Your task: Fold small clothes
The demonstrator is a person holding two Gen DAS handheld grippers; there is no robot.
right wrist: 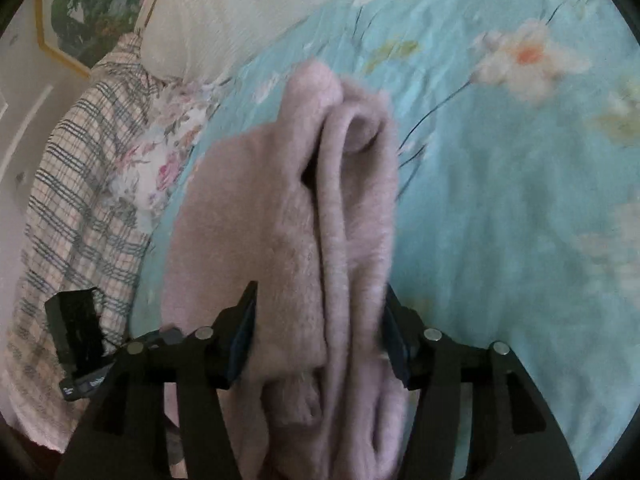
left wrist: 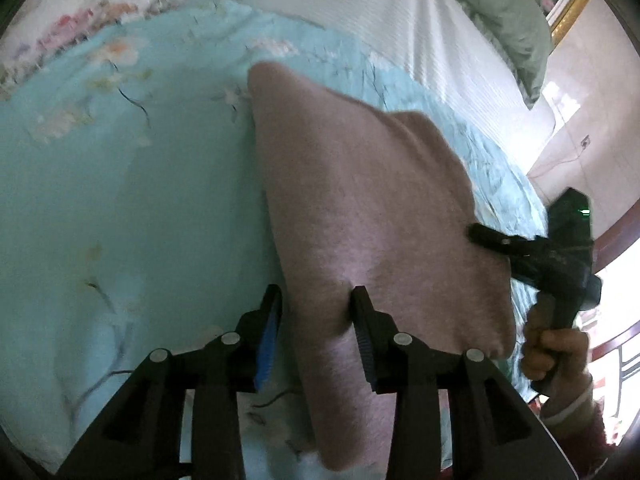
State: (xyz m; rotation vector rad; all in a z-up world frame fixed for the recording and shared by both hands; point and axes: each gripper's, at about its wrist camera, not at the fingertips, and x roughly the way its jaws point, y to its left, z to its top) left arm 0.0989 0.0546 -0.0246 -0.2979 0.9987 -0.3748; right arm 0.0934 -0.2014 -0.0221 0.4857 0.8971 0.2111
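Both claws closed on pink fleece garment: left gripper pinching one edge, right gripper clamping bunched layers. Garment lifted over turquoise floral bedsheet, already doubled. Probably mid-fold; laying flat and smoothing not yet done.

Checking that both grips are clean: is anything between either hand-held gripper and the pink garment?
Nothing visible. The pink garment lies directly between the fingers of the left hand-held gripper and the right hand-held gripper, over the blue floral bedspread.

No legible txt; tiny white print on black device too blurred to read.
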